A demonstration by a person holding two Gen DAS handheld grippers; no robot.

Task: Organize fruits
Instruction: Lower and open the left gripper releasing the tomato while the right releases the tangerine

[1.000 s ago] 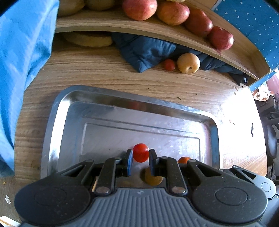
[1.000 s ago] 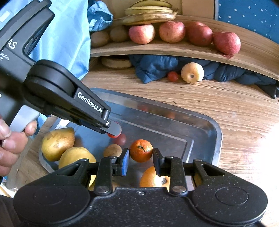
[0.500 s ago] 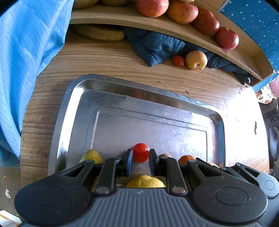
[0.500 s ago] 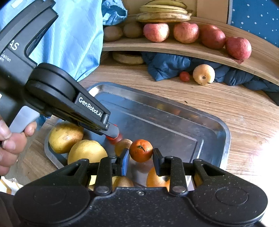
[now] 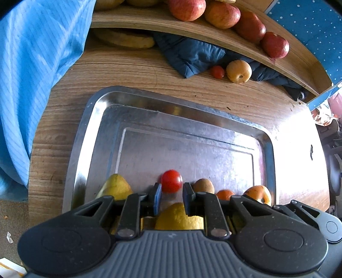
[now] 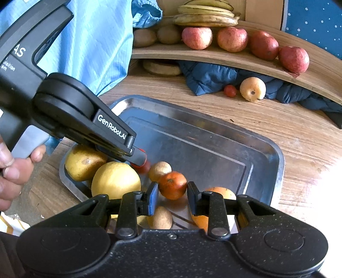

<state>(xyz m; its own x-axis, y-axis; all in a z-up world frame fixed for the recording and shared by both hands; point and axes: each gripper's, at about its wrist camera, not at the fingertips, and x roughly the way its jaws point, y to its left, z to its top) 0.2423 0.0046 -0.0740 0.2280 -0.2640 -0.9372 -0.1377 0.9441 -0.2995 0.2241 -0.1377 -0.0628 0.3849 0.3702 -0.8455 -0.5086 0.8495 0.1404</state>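
Observation:
My left gripper (image 5: 171,190) is shut on a red cherry tomato (image 5: 171,180), held low over the near part of the steel tray (image 5: 94,119). My right gripper (image 6: 172,192) is shut on a small mandarin (image 6: 172,185) above the same tray (image 6: 277,162). In the right wrist view the left gripper (image 6: 140,160) reaches in from the left, with the tomato (image 6: 145,167) at its tip beside a kiwi (image 6: 160,169). In the tray's near end lie a pear (image 6: 84,161), a large yellow fruit (image 6: 115,181), an orange (image 6: 220,191) and a second kiwi (image 6: 162,218).
A curved wooden shelf (image 6: 235,57) at the back carries several apples (image 6: 232,39), kiwis and bananas (image 6: 205,15). Under it lie a dark blue cloth (image 6: 209,79), a small tomato (image 6: 230,90) and a yellow apple (image 6: 252,88). A person's blue garment (image 6: 96,42) fills the left side.
Both cameras have drawn back slightly from the tray, so more of the fruit at its near end shows. The tomato and the mandarin stay gripped.

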